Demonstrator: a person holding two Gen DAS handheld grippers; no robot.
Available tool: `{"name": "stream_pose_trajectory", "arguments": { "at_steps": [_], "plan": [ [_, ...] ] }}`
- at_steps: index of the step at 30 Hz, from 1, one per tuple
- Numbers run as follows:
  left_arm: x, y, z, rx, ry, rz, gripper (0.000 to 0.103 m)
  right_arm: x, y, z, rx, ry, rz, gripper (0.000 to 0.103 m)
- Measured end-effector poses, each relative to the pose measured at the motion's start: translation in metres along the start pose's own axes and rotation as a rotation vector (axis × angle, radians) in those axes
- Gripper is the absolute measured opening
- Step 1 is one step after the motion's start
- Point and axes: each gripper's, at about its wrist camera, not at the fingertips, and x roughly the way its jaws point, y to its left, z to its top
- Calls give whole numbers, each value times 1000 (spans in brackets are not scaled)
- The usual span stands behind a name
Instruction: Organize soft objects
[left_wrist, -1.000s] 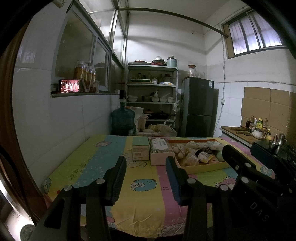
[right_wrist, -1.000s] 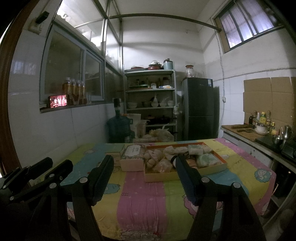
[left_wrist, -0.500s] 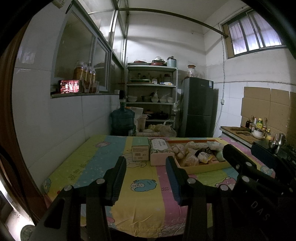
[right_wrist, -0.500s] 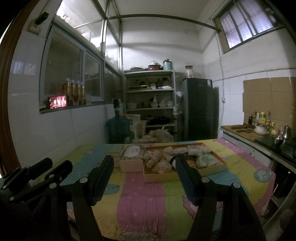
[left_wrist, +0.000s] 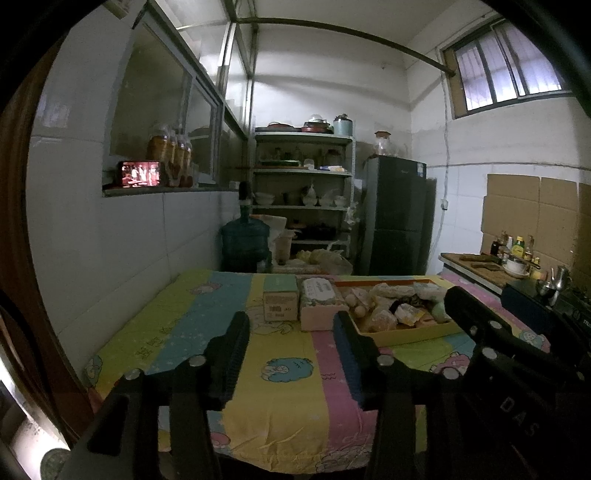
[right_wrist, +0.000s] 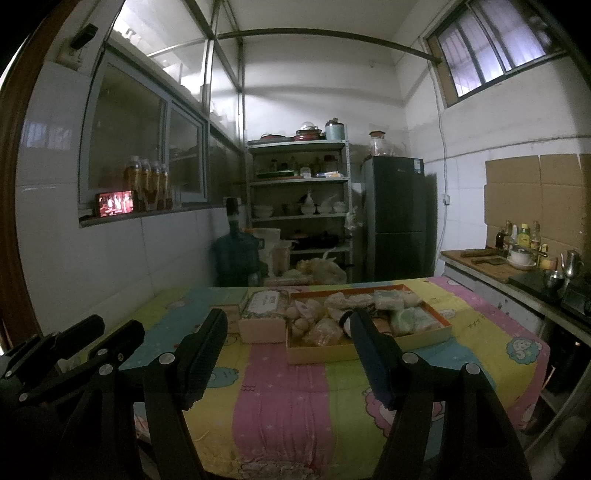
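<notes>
An orange-rimmed cardboard tray holds several soft packets and plush items at the far middle of the table; it also shows in the left wrist view. Beside it stand a pink tissue box and a green-topped box. My left gripper is open and empty, held near the table's front. My right gripper is open and empty, short of the tray. The right gripper also shows at the right of the left wrist view.
The table wears a striped cartoon cloth. Behind it stand a water jug, a shelf of dishes and a dark fridge. A counter with bottles and a kettle runs along the right.
</notes>
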Motion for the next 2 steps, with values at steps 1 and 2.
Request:
{"name": "stream_pose_trajectory", "arguments": {
  "at_steps": [1, 2],
  "plan": [
    [-1, 0, 0, -1, -2, -2, 51, 0, 0, 0, 0, -1, 1, 71],
    [-1, 0, 0, -4, -3, -4, 51, 0, 0, 0, 0, 0, 2, 71]
  ]
}}
